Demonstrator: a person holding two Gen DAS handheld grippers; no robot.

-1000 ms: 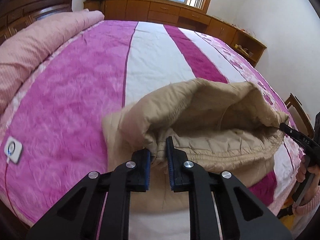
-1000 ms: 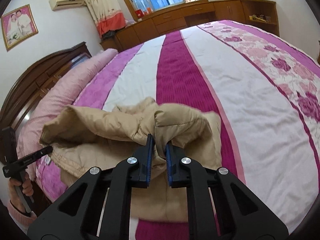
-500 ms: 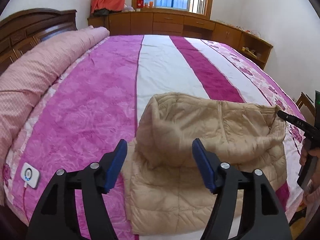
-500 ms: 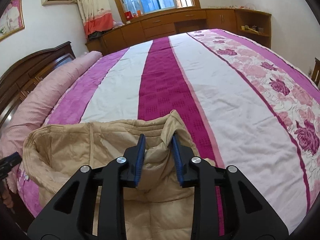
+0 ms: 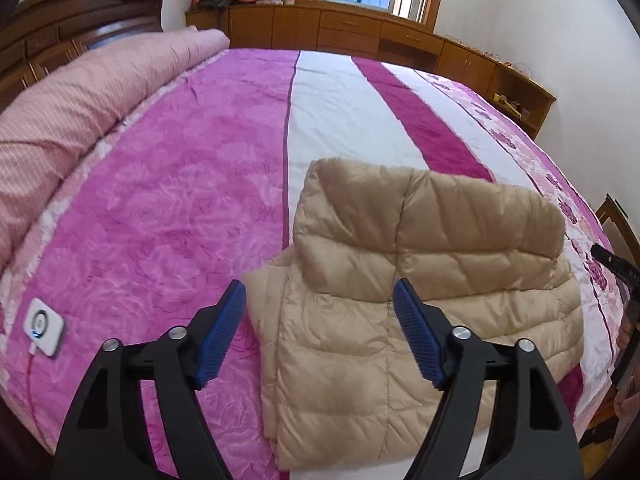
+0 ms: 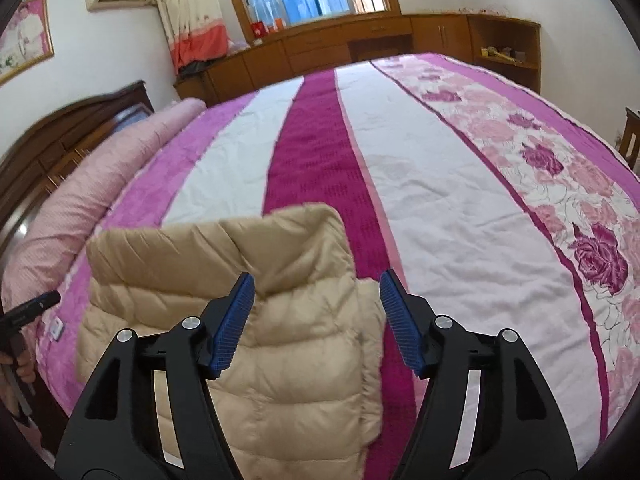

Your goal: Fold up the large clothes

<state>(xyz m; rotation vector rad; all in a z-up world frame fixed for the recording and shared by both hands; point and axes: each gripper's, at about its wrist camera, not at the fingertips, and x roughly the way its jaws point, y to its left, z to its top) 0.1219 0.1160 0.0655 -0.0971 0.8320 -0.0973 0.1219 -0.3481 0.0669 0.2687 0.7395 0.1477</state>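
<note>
A beige quilted down jacket [image 5: 420,280] lies folded over on the striped bedspread [image 5: 180,200] near the bed's front edge; its upper half rests on the lower half. My left gripper [image 5: 320,308] hovers above the jacket's left edge, its jaws opening, pads free of the cloth. In the right wrist view the same jacket [image 6: 240,320] fills the lower left. My right gripper [image 6: 316,296] hangs over its right edge, jaws opening, nothing pinched. Each gripper's tip shows at the other view's edge, held by a hand.
A rolled pink duvet [image 5: 80,100] lies along the dark wooden headboard [image 5: 80,20]. A small white controller [image 5: 43,326] with a cord sits on the bedspread at left. Wooden cabinets [image 5: 360,32] run under the window. A wooden chair [image 5: 620,228] stands off the bed's right side.
Both grippers let go of the jacket's hem and opened wide. The lifted half dropped flat onto the lower half. Both hands drew back a little toward the bed's front edge.
</note>
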